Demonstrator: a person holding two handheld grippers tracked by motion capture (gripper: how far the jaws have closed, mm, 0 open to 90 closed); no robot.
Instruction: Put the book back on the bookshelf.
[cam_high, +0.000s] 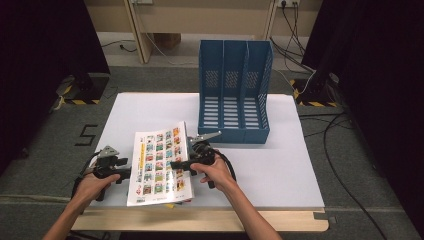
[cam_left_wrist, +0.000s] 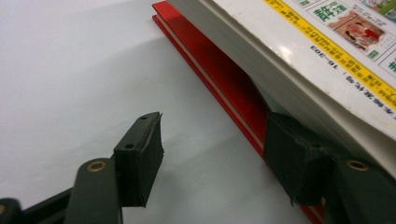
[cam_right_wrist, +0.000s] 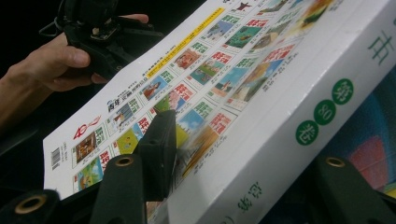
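Note:
A thick white book (cam_high: 160, 162) with a cover of small colourful pictures lies tilted at the front of the white board (cam_high: 280, 165). My right gripper (cam_high: 177, 165) comes in from the book's right and is shut on its spine edge (cam_right_wrist: 289, 121). One pad lies on the cover (cam_right_wrist: 159, 149) and the other jaw sits underneath. My left gripper (cam_high: 127, 172) is at the book's left edge with its jaws apart. One pad (cam_left_wrist: 289, 158) is tucked under the white book's page edge (cam_left_wrist: 299, 79), above a red book (cam_left_wrist: 224, 79). The other pad (cam_left_wrist: 140, 154) hangs free over the board.
A blue file holder (cam_high: 232, 90) with three upright compartments stands at the back of the board, just beyond the book. A wooden table edge (cam_high: 225, 220) runs along the front. Cables (cam_high: 330, 135) lie on the grey floor to the right.

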